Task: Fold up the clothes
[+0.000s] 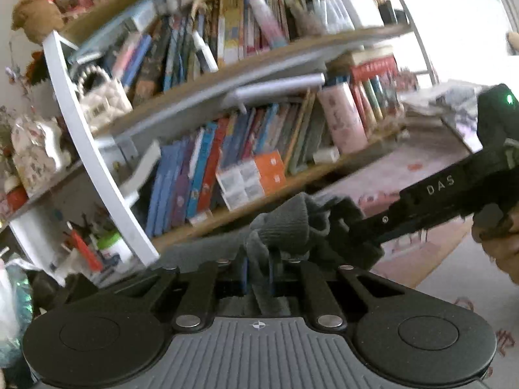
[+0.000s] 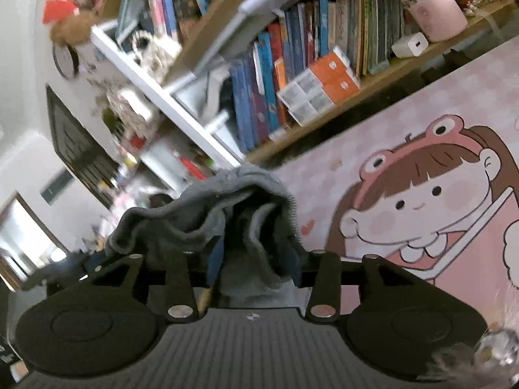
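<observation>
Closest to us, our left gripper is clenched on a bunched fold of the grey knit garment, its blue-lined fingers nearly together with the cloth pinched between them. Our right gripper likewise grasps the grey knit garment: the fabric drapes over and between its fingers, rumpled into thick ribbed folds with a rolled edge arching above them. The cloth is soft, mid-grey, finely ribbed, and held up off the surface between the two tools. In the left wrist view the right gripper reaches in from the right, its black body marked DAS, a hand around its handle. Beyond lies a pink mat printed with a cartoon girl in a frog hat. Farthest back stands a wooden bookshelf crowded with books, an orange box and plush toys.
</observation>
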The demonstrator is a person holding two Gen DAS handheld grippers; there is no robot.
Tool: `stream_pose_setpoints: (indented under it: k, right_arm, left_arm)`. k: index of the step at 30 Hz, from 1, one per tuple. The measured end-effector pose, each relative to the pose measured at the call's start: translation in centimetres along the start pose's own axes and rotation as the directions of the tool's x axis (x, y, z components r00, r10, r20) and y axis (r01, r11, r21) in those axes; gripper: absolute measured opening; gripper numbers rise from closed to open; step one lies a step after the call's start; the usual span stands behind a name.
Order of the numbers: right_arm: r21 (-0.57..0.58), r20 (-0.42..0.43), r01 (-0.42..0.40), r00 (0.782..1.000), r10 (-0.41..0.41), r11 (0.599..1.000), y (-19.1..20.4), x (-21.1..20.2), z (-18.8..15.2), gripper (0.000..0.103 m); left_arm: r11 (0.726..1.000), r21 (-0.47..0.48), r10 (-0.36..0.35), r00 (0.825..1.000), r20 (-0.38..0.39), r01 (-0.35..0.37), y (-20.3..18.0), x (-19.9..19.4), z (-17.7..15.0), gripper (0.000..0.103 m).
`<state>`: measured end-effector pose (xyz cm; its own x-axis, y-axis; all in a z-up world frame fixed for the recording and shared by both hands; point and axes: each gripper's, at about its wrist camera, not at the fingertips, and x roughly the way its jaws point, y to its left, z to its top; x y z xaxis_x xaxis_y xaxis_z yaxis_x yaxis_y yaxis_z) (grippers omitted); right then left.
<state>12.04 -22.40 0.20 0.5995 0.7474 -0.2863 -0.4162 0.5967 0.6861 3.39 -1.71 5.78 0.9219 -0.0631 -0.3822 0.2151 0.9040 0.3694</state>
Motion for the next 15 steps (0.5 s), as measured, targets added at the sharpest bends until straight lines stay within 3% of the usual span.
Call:
stream_pose_setpoints:
  k: [10,12,13,14,15]
  right_arm:
    - [0.0,-0.049,0.007,0.999,-0.007,1.0,-0.2,0.8,-0.5,0.044]
    - [0.0,-0.05,0.006,0.999,-0.006,1.0,-0.1,0.8,-0.5,0.044]
    - [0.002,-0.05,0.005,0.999,-0.004,1.0,-0.2,0.8,-0.4,0.044]
    - [0.003,-0.051,0.004,0.999,-0.004,1.0,-0.2,0.8,-0.4,0.045]
    - [0.005,-0.051,0.003,0.999,-0.003,1.0,-0.2,0.8,-0.4,0.045]
  left_arm:
    - [1.0,0.004,-0.016,0.998,-0.066,0.017,-1.3,2.4,-2.2,0.03]
    - [1.0,0.007,-0.027,0.997,-0.068,0.027,-1.5,2.5,-2.4,0.03]
    - [0.999,0.009,-0.032,0.997,-0.069,0.032,-1.6,2.5,-2.5,0.026]
    - [0.999,0.01,-0.037,0.997,-0.07,0.037,-1.7,2.6,-2.6,0.015]
    - [0.999,0.012,-0.042,0.997,-0.071,0.043,-1.8,2.7,-2.7,0.013]
